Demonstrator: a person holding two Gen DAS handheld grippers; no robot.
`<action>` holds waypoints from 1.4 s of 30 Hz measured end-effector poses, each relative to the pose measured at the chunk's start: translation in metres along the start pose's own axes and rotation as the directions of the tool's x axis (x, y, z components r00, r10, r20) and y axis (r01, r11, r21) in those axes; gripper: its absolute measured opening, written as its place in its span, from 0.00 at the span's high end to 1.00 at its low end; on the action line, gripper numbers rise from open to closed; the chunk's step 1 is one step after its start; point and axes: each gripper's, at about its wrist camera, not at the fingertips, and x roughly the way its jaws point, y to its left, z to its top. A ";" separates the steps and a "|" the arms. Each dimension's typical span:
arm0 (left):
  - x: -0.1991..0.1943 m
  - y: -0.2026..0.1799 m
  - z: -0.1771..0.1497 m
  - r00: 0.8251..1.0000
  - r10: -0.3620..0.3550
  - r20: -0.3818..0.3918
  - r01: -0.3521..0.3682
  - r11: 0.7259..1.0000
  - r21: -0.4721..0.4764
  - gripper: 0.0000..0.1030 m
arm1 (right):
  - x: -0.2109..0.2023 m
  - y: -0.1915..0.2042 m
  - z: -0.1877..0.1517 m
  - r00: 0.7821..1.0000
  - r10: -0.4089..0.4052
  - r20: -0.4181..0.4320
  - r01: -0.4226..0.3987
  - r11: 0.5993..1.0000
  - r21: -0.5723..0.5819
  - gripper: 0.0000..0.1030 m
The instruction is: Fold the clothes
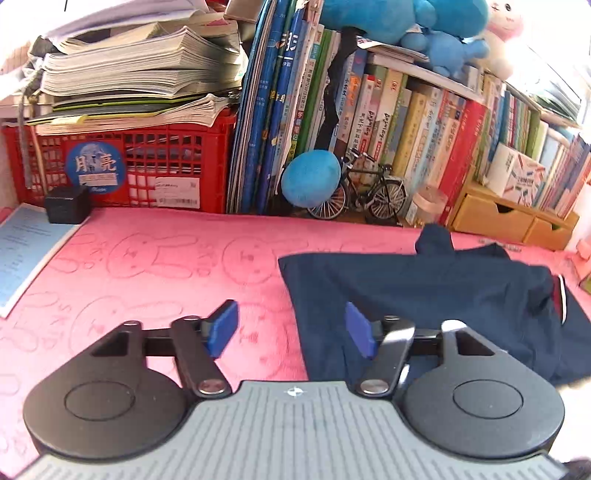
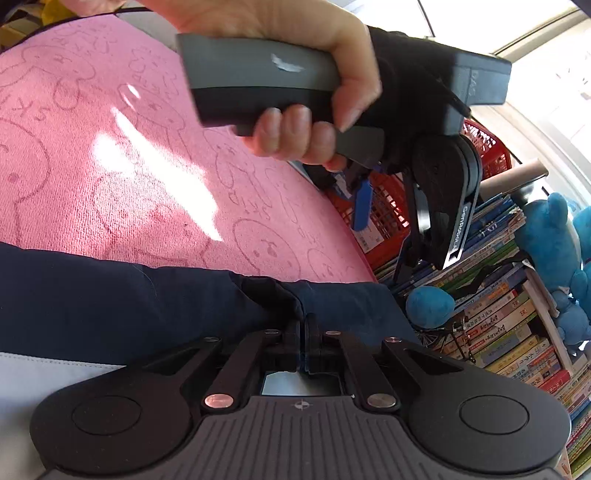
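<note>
Currently: navy garment [image 1: 436, 306] lying partly folded on pink rabbit-print towel [image 1: 155, 266] covering the table, right of centre; further folds judged outstanding. Left claw [image 1: 291, 328] spread wide, empty, above garment's left edge. Right claw [image 2: 306, 332] clenched on bunched navy fabric. Backdrop: red crate [image 1: 122, 166] under stacked papers, shelved books [image 1: 399, 122], model bicycle [image 1: 369, 188], blue plush toys [image 1: 424, 26].

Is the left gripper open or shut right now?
Open. The left gripper has its blue pads spread wide apart with nothing between them, above the pink towel beside the navy garment.
</note>
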 end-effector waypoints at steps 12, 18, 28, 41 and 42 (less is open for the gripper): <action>-0.056 -0.089 -0.098 0.972 0.153 0.176 -0.220 0.849 0.480 0.03 | -0.113 -0.176 -0.141 0.962 -0.107 -0.250 0.252 0.693 0.675 0.15; -0.035 -0.102 -0.113 0.944 0.262 0.200 -0.329 0.778 0.536 0.00 | -0.104 -0.248 -0.259 0.926 -0.075 -0.371 0.378 0.172 0.910 0.09; -0.034 -0.073 -0.100 0.942 0.313 0.124 -0.337 0.858 0.387 0.00 | -0.099 -0.246 -0.297 0.961 0.022 -0.276 0.276 -0.035 0.960 0.85; -0.033 -0.076 -0.101 0.931 0.339 0.137 -0.365 0.842 0.398 0.00 | -0.089 -0.251 -0.292 0.964 -0.021 -0.267 0.267 0.020 0.964 0.22; -0.033 -0.076 -0.101 0.930 0.340 0.137 -0.366 0.841 0.398 0.00 | -0.079 -0.248 -0.289 0.955 0.005 -0.296 0.295 0.028 0.955 0.84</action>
